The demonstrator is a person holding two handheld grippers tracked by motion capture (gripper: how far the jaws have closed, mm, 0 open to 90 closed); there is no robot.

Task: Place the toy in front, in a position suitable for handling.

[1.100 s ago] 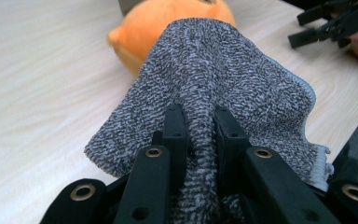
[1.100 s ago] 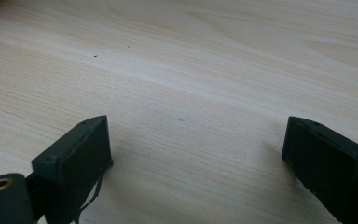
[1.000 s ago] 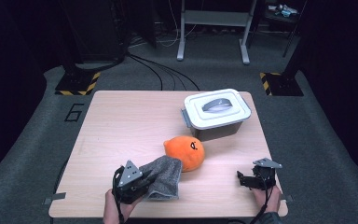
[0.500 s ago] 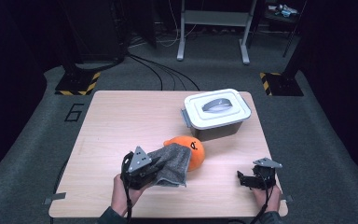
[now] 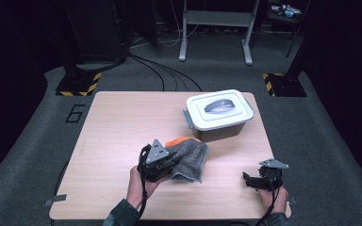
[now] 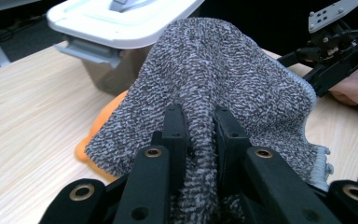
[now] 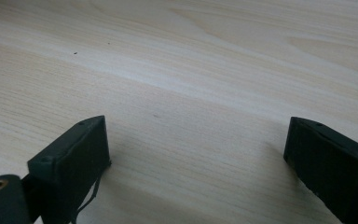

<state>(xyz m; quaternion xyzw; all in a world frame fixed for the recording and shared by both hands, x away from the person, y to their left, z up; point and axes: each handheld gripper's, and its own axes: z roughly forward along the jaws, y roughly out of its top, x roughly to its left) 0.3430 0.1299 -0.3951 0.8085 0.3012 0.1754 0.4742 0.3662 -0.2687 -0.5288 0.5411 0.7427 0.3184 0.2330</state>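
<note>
Draping step: my left hand-held gripper (image 6: pixel 196 122) is clamped on a bunched fold of the grey knit cloth (image 6: pixel 223 79), jaws closed with the fabric pinched between them. The cloth hangs forward off the jaws and lies over the orange plush toy (image 6: pixel 103 127), which sits on the desk (image 5: pixel 118 122) just in front of the lidded white bin (image 5: pixel 220 114). From the high view only a sliver of orange (image 5: pixel 179 141) shows at the cloth's far edge; in the left gripper view the toy pokes out at the cloth's left side. To do this well, I'd say: keep the pinch firm, carry the far hem past the toy toward the bin, then lower so the cloth settles over the exposed side rather than bunching on top. Avoid dragging, since the toy looks light and would likely slide. Don't let the hem catch the bin's latch. My right hand-held gripper (image 5: pixel 263 178) rests low near the desk's near right corner, jaws wide apart, nothing between them, well apart from the cloth. It could pin or pull the loose hem if it folds under.
</note>
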